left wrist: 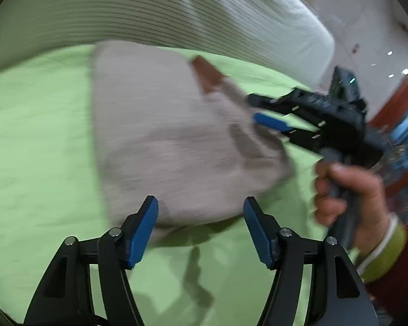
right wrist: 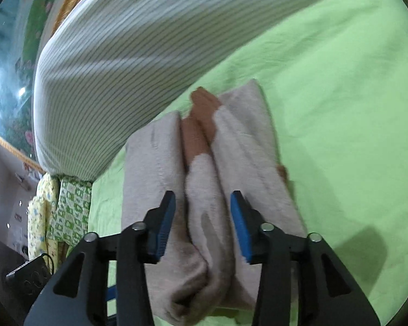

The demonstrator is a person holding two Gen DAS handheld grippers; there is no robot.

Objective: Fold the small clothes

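one folded garment (right wrist: 193, 190) under right gripper (right wrist: 202, 217)

Motion blur smears the folded beige garment (left wrist: 163, 135) in the left wrist view, so its edges and weave cannot be read, and its near edge is hidden behind the left gripper's fingers (left wrist: 144, 225). The right gripper (left wrist: 261, 110) is blurred too; whether its fingers touch the cloth cannot be told. The person's hand (left wrist: 348, 190) is soft, its sleeve cut off by the picture's edge. In the right wrist view the garment's near end (right wrist: 193, 285) is partly covered by the gripper frame, and a dark object (right wrist: 27, 274) at lower left is too small to identify.
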